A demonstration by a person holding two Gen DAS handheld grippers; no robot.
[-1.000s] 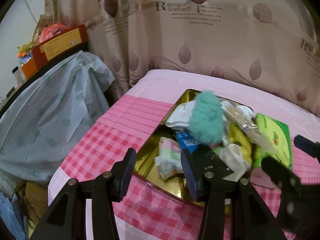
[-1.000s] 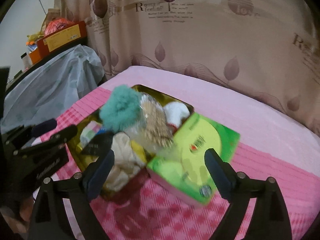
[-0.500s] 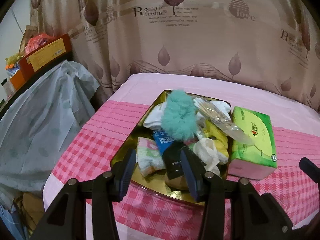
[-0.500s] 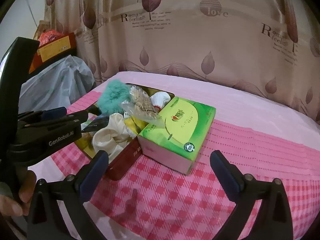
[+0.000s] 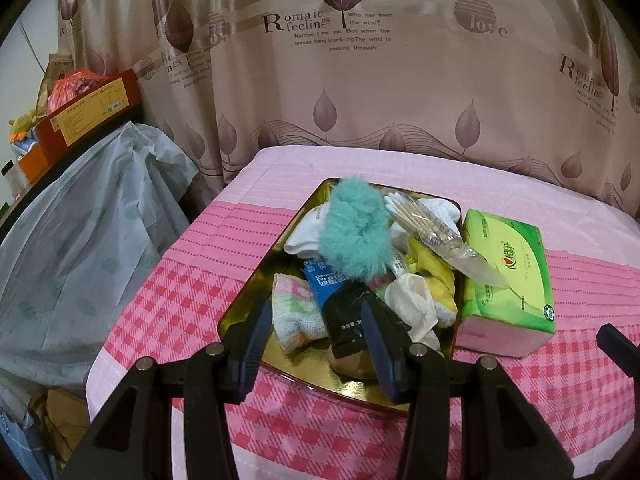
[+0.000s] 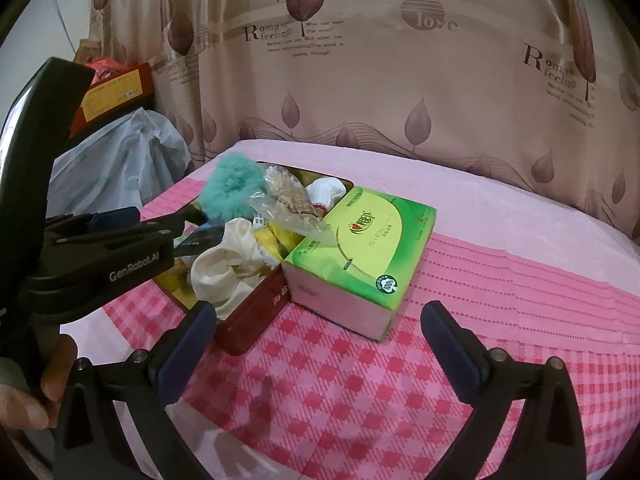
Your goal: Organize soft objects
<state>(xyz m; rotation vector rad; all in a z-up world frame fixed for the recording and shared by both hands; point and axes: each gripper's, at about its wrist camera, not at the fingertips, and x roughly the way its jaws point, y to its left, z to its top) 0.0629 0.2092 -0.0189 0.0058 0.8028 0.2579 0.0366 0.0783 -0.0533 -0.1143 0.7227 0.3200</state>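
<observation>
Tin with a gold inside and red outer wall sits on the pink checked tabletop, heaped with soft things. On top lies a teal fluffy puff; against it rests a clear bag of cotton swabs whose tip lies over the green tissue box. That box stands on the cloth, touching the tin's right wall. Under the puff I see white socks, a blue packet, a yellow cloth, a cream glove, a pink-and-green towel and a black pouch.

My left hand-held gripper hovers at the tin's near rim, jaws partly apart; the towel and black pouch show between them, but I cannot tell whether the pads press on anything. In the right view it reaches over the tin from the left, my fingers at its grip.

My right hand-held gripper is spread wide and empty, low over the cloth, with the tissue box's near corner just beyond its fingers.

A leaf-print curtain hangs behind.
</observation>
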